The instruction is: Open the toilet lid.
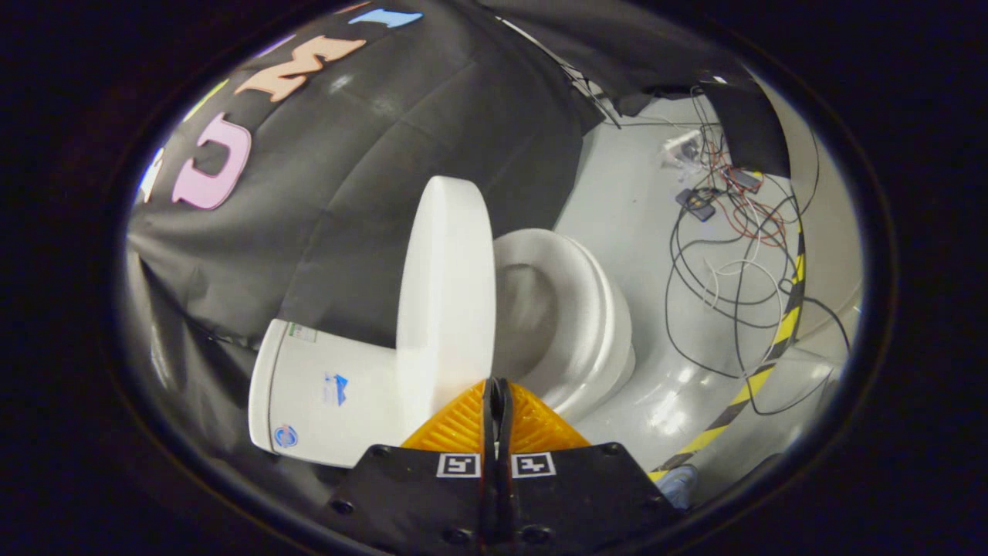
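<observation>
A white toilet stands just ahead of my fingers. Its lid [446, 293] is lifted off the seat [571, 309] and stands between the seat ring and the tank [324, 394], with the bowl's opening showing. My gripper [496, 384] has its two orange fingers [455, 425] pressed together with nothing between them. Their tips sit at the lid's near rim, on the side that faces the seat; I cannot tell whether they touch it.
Beyond the toilet, the pale floor [633, 201] carries a tangle of loose cables [725, 255] and small devices. A yellow-and-black tape strip [772, 347] runs across the floor. A blue shoe [679, 483] is near the gripper body. Black cloth hangs behind the tank.
</observation>
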